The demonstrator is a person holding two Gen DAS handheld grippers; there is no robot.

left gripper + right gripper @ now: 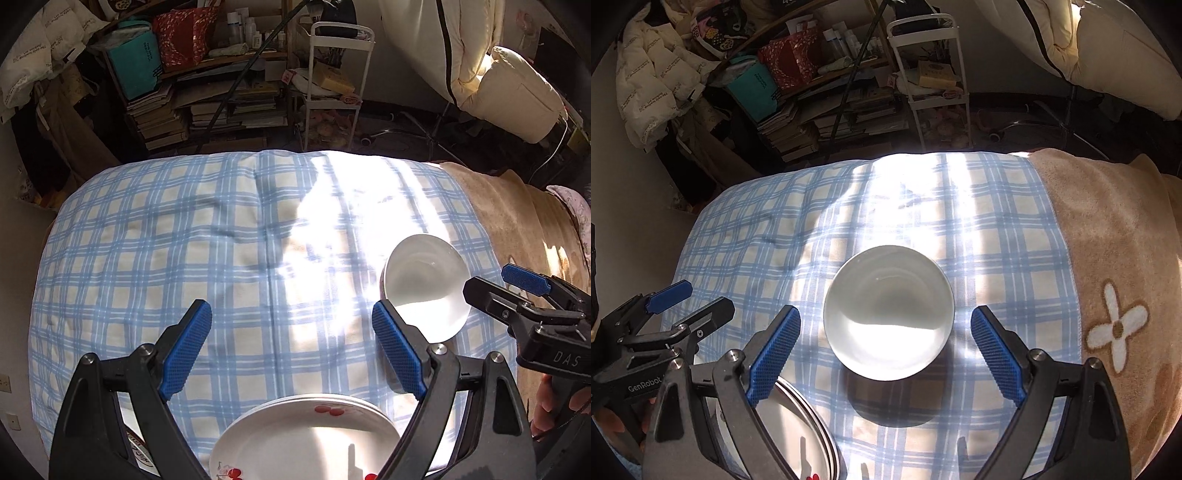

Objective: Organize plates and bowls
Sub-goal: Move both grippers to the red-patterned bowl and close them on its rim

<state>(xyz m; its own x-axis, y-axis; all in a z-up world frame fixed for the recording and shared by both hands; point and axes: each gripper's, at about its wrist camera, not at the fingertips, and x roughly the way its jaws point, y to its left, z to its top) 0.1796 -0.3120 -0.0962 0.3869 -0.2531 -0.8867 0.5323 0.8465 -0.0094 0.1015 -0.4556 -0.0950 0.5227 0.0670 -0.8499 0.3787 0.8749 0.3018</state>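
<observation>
A plain white bowl (888, 314) sits on a blue-and-cream checked cloth (997, 236). Beside the bowl, white plates (306, 439) carry red cherry prints. Right of the bowl lies a tan blanket (1108, 258) with a white flower.

stack of plates (306, 435) cut off by the bottom edge in both wrist views; hand (554, 402) behind right gripper (517, 291) mostly hidden.

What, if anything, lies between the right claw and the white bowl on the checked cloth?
Nothing visible does. The white bowl sits alone on the blue checked cloth, just ahead of the open right claw, with only bare cloth between. The stacked plates lie off to the left, beside the left claw.
</observation>
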